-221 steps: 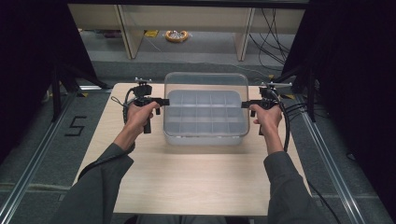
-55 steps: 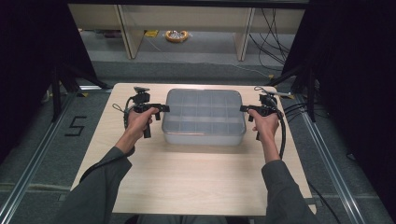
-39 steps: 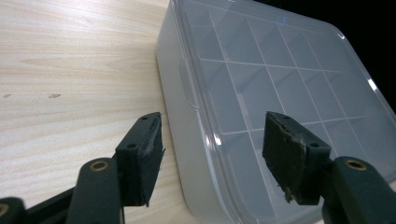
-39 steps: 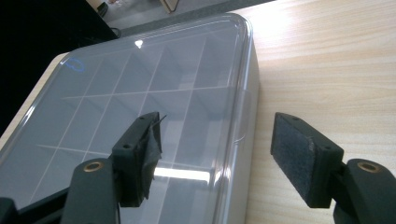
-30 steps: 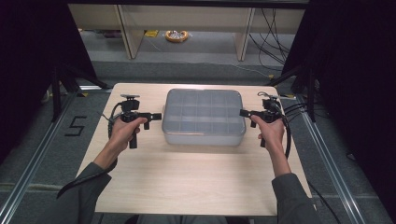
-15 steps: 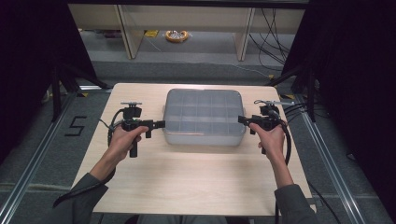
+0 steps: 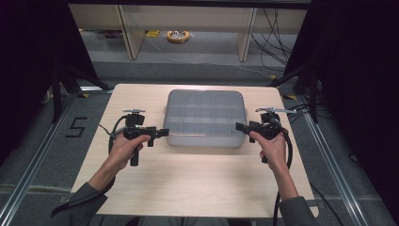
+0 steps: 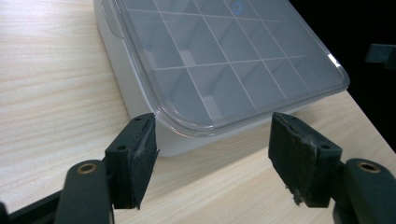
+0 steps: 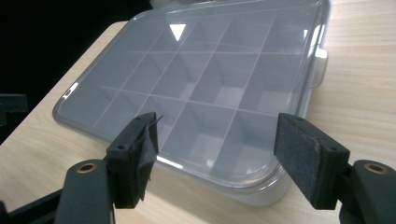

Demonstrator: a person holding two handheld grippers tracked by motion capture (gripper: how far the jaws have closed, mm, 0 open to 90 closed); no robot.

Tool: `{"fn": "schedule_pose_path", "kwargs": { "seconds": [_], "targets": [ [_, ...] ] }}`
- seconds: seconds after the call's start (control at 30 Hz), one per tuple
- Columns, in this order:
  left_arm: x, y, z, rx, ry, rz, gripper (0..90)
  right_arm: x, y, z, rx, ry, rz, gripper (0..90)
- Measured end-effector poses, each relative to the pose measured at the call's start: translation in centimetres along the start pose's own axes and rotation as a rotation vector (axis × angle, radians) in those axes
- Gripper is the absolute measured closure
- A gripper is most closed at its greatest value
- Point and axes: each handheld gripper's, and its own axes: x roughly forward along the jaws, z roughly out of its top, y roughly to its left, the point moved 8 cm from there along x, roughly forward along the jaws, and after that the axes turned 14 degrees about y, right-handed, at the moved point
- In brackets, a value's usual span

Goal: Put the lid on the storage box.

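Both grippers, left (image 7: pixel 162 133) and right (image 7: pixel 240 127), now off the box (image 7: pixel 205 117) sides, drawn back to its near corners; fingers wide apart, empty, left's just widening. Box set down.

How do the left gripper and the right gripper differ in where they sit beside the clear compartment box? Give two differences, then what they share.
The left gripper is at the box's near left corner; the right gripper is at its near right corner. The left gripper sits slightly nearer the person than the right. Both have open jaws that hold nothing, aimed inward at the lidded box on the wooden table.
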Motion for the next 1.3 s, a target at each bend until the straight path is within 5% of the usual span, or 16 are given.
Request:
{"fn": "schedule_pose_path", "kwargs": {
  "seconds": [0.33, 1.07, 1.1, 1.13, 1.3],
  "targets": [
    [0.0, -0.6, -1.7, 0.031, -0.002, -0.003, 29.9, 0.2, 1.3, -1.6, -0.034, -0.008, 0.014, 30.6],
    [0.7, -1.5, -9.3, 0.117, 0.040, 0.015, 27.8, 0.7, 4.3, -7.6, -0.126, 0.056, 0.040, 28.0],
    [0.7, -1.5, -9.6, 0.131, 0.040, 0.024, 27.8, 0.6, 4.7, -8.1, -0.102, 0.067, 0.055, 28.0],
    [0.6, -1.6, -10.1, 0.166, 0.048, 0.043, 27.6, 0.7, 4.6, -8.4, -0.140, 0.061, 0.054, 27.9],
    [0.8, -2.0, -11.1, 0.190, 0.032, 0.052, 26.7, 0.9, 5.2, -9.6, -0.161, 0.064, 0.067, 27.7]
  ]
}}
